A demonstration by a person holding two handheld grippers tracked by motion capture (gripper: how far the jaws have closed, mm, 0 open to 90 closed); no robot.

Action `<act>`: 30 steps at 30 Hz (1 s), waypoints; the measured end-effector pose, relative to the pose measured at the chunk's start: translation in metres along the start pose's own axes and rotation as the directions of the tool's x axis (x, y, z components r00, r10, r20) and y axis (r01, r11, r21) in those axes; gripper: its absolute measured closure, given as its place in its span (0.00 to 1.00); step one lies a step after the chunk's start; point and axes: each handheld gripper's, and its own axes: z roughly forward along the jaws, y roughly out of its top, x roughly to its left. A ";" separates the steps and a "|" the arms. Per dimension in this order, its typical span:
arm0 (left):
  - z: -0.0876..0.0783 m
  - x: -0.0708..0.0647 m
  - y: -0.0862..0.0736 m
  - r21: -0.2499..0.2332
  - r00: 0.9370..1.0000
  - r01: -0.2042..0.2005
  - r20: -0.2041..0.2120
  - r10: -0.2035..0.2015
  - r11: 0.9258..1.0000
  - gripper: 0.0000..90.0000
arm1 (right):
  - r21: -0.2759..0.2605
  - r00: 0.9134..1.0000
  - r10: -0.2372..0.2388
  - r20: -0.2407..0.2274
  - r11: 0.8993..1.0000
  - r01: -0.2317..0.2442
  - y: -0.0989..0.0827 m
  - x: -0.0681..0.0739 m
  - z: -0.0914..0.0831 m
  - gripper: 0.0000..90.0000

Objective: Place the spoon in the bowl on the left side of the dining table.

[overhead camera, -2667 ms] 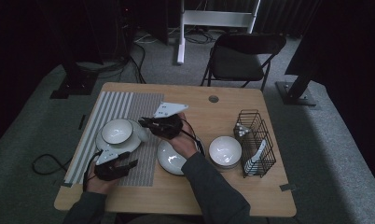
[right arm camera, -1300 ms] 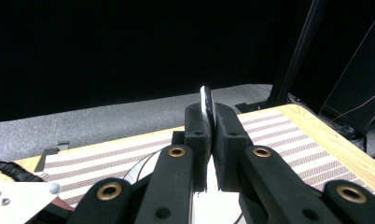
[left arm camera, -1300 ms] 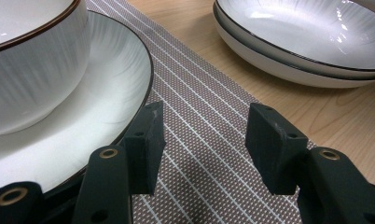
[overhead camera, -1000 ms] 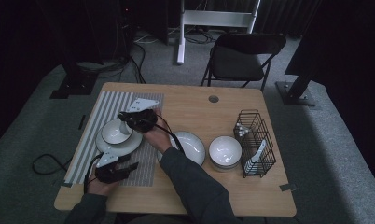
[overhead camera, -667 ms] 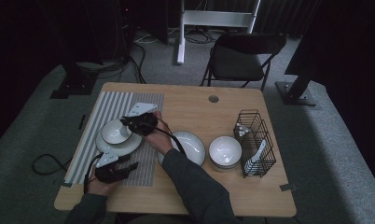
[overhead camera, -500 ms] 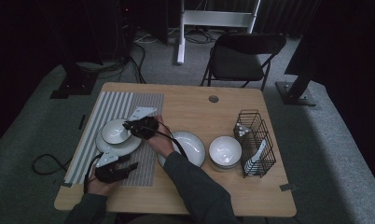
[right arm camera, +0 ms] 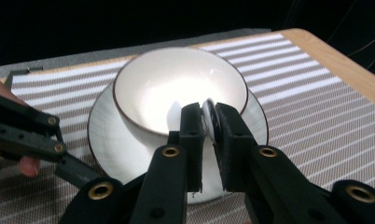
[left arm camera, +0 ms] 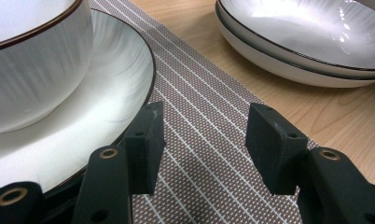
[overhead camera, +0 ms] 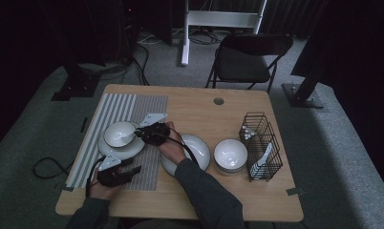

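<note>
A white bowl (overhead camera: pixel 119 133) with a dark rim stands on a white plate (overhead camera: pixel 128 151) on the striped placemat (overhead camera: pixel 114 107). My right gripper (overhead camera: pixel 136 133) reaches over the bowl's right rim. Its jaws (right arm camera: pixel 209 121) grip the handle of a white spoon (right arm camera: pixel 175 113), whose end lies down inside the bowl (right arm camera: pixel 143 84); they have just been opening slightly, with the handle still between the pads. My left gripper (overhead camera: pixel 133 170) rests open on the placemat (left arm camera: pixel 209 126) by the plate's near edge (left arm camera: pixel 106 84), nothing between its jaws (left arm camera: pixel 202 140).
A stack of shallow plates (overhead camera: pixel 199 148) lies mid-table, and a stack of white bowls (overhead camera: pixel 230 153) to its right. A black wire basket (overhead camera: pixel 261 145) with white spoons stands at the right. A folding chair (overhead camera: pixel 245 59) is behind the table.
My right gripper carried the spoon left from over the shallow plates to the bowl and lowered it inside. The left gripper stayed put.
</note>
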 end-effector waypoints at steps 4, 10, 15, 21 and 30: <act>0.000 0.000 0.000 -0.003 1.000 0.005 -0.001 -0.005 1.000 0.53 | 0.012 1.000 0.006 0.003 1.000 -0.006 -0.004 -0.001 0.001 0.90; 0.000 0.000 0.000 -0.003 1.000 0.003 0.000 -0.003 1.000 0.54 | 0.019 1.000 0.010 0.009 1.000 -0.010 -0.004 -0.001 0.000 0.83; 0.000 0.000 0.000 -0.002 1.000 0.005 0.000 -0.005 1.000 0.54 | 0.029 1.000 0.010 0.016 1.000 -0.010 -0.005 0.000 -0.002 0.78; 0.000 0.000 0.000 -0.001 1.000 0.006 0.000 -0.006 1.000 0.54 | 0.029 0.999 0.024 0.030 0.999 -0.025 -0.005 -0.001 -0.007 0.74; 0.001 0.001 0.000 0.001 1.000 0.006 0.001 -0.006 1.000 0.54 | 0.041 0.998 0.043 0.038 0.998 -0.045 -0.007 -0.001 -0.018 0.70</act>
